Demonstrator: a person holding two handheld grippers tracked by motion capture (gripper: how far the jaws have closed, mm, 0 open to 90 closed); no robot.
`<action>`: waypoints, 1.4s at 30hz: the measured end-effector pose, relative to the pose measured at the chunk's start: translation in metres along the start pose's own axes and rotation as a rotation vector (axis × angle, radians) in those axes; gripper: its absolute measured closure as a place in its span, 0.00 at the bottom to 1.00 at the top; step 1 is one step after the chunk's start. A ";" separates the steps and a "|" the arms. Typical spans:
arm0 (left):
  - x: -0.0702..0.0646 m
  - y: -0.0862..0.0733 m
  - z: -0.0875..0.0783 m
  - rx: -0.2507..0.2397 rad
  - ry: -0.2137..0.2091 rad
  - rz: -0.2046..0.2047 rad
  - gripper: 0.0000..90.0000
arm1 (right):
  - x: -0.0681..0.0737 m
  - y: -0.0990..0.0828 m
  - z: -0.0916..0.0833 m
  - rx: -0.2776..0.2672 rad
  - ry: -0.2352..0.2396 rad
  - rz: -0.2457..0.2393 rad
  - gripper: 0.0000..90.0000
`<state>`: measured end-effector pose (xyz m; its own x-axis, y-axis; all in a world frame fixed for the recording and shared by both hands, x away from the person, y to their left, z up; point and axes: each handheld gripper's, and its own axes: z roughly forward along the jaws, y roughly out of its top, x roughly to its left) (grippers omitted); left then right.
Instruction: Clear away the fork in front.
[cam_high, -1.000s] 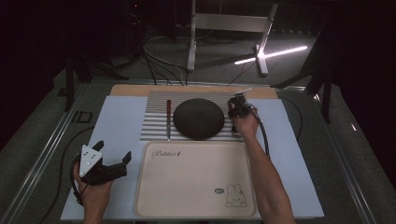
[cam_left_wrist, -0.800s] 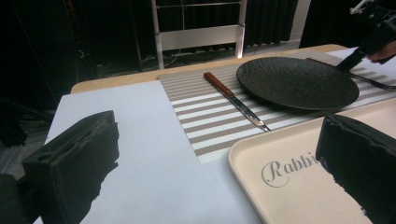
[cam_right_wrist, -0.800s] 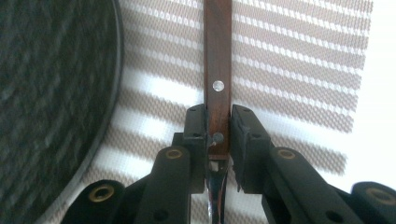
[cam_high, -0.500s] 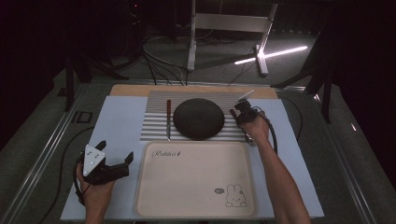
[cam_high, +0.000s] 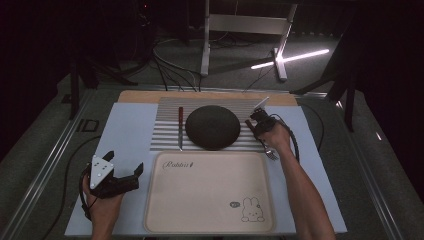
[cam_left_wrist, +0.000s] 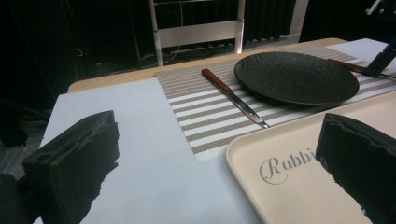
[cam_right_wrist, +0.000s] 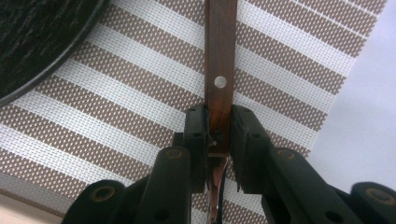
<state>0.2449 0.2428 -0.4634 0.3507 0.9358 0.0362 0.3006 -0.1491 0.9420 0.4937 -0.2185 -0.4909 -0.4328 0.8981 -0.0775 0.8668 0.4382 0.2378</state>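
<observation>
My right gripper (cam_right_wrist: 218, 135) has its fingers clamped on the wooden handle of what looks like a fork (cam_right_wrist: 219, 70), over the striped mat (cam_right_wrist: 140, 107) right of the black plate (cam_high: 212, 126). Left gripper (cam_left_wrist: 219, 158) fingers wide apart, holding nothing, beside the tray (cam_high: 210, 225).

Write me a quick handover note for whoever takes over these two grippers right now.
Right gripper: shut on the wooden handle of the fork, on the striped placemat right of the black plate; fork tines show near the tray's corner in the high view.
Left gripper: open, holding nothing, over the blue mat left of the tray.
Knife: lies on the placemat left of the plate, untouched.
Done: fork gripped.
Left, probably: move the fork, likely with knife and plate, to the tray; this is a guess.
</observation>
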 end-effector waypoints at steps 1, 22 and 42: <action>0.000 0.000 0.001 0.000 0.000 -0.001 0.00 | 0.001 -0.002 0.000 -0.018 -0.003 -0.002 0.87; -0.003 0.000 0.005 0.014 -0.006 0.018 0.00 | 0.007 -0.037 -0.052 -0.399 -0.020 0.001 0.87; -0.007 0.001 0.007 0.023 -0.012 0.022 0.00 | 0.025 -0.060 -0.097 -0.613 0.058 -0.004 0.87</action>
<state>0.2489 0.2344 -0.4649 0.3676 0.9285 0.0528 0.3128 -0.1769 0.9332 0.4069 -0.2256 -0.4134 -0.4635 0.8856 -0.0306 0.5725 0.3257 0.7524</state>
